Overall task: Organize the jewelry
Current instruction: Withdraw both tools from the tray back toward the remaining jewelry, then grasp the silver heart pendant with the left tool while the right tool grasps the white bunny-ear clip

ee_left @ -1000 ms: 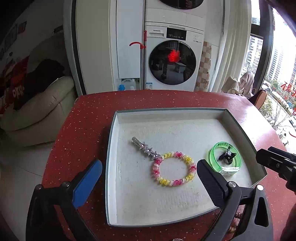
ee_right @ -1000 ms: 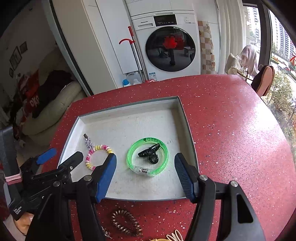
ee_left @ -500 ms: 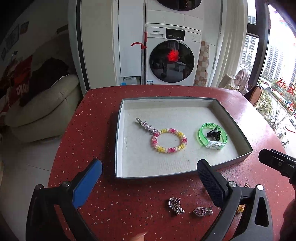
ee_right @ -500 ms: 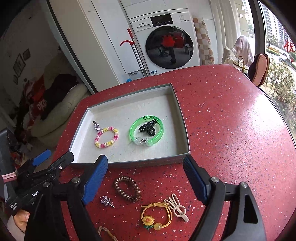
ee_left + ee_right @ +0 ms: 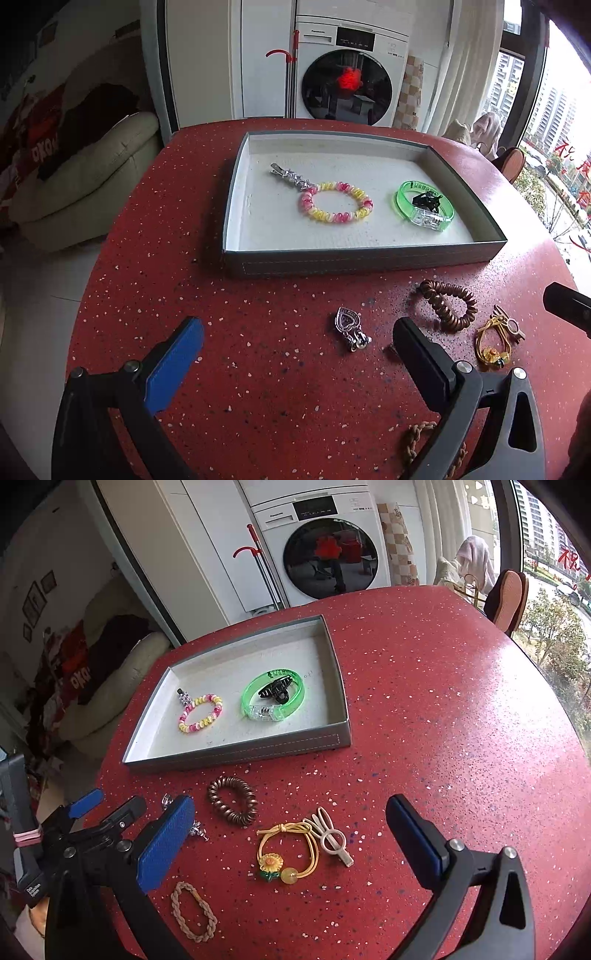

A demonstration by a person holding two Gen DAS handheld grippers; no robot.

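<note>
The grey tray [image 5: 236, 751] on the red table [image 5: 443, 709] holds a green bangle [image 5: 273, 696] with unreadable lettering. Nearer lies a sunflower tie [image 5: 286, 851]. The right gripper [image 5: 291, 840] is opening, empty; the left gripper [image 5: 297, 347] gapes empty. The far washer [image 5: 347, 74] reads Panasonic.

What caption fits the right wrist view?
Right gripper opening, empty, above sunflower hair tie; gray tray holds green bangle.

Tray [image 5: 236, 751] on table [image 5: 443, 709], bracelets [image 5: 275, 698] inside, hair ties [image 5: 232, 805] on table before tray
</note>
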